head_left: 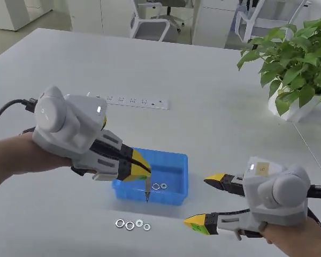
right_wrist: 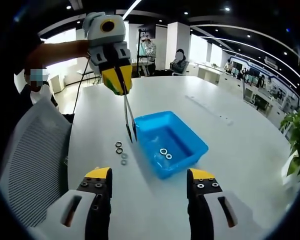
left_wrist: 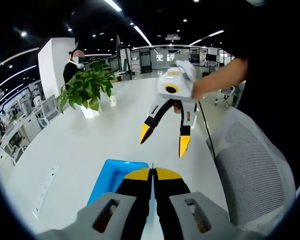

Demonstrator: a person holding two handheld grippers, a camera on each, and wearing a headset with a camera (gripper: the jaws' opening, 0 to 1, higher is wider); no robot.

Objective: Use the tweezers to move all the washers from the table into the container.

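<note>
Washers are lying by the tub; you're clamping tweezers in your left tool, right tool gaping, so pinch gently.

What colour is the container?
Blue container, clearest in the right gripper view.

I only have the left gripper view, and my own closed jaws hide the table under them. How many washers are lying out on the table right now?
Observer: I count four washers in a short row on the table, just in front of the blue container.
Operator: And inside the container?
Observer: There, two washers lie side by side on its floor.
Operator: Are the tweezers carrying one?
Observer: As far as I can tell, no. The tweezers in the left gripper look empty, with their tips pointing down at the container's near wall.
</note>
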